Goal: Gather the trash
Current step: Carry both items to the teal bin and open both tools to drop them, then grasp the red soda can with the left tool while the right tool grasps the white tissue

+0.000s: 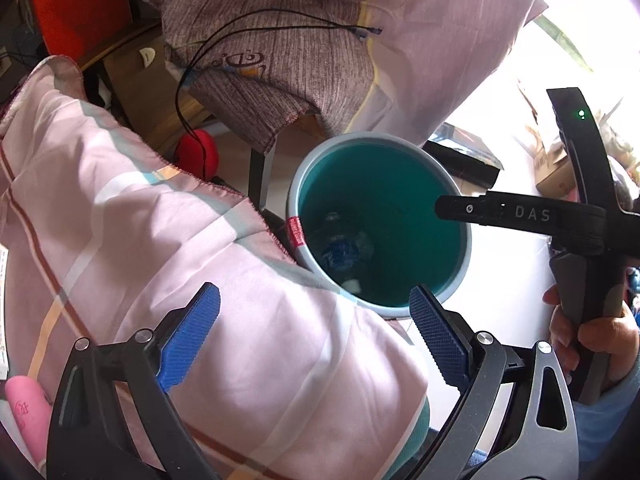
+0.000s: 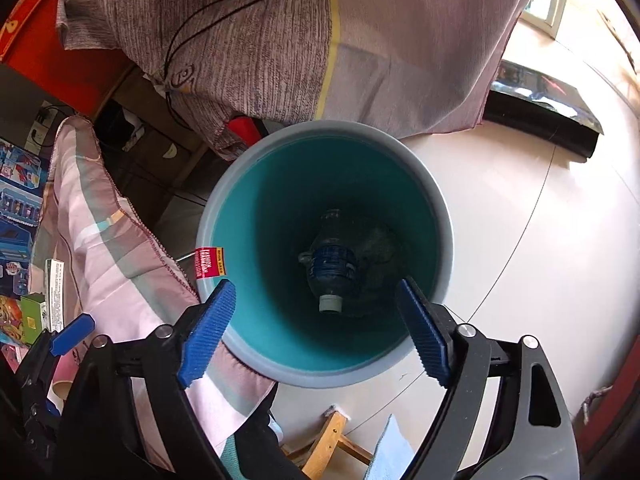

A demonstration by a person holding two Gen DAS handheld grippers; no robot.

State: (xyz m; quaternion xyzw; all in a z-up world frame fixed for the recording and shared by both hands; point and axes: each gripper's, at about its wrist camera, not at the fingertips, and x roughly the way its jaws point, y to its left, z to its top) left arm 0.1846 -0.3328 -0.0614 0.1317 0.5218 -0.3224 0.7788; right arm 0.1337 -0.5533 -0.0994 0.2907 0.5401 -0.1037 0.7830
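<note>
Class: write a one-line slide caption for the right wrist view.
Open right hand-held gripper above a teal bin with a plastic bottle lying at its bottom.

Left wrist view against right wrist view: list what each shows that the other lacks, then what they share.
Only the left wrist view shows the right gripper's black body reaching over the bin, the hand holding its handle, and a red round object on the floor.

Only the right wrist view shows the plastic bottle clearly, lying in the bin bottom with its cap toward the camera, plus a wooden stool and toy boxes.

Both show the teal bin, its red label, the pink plaid bedding, the black cable, and open, empty blue-padded jaws.
</note>
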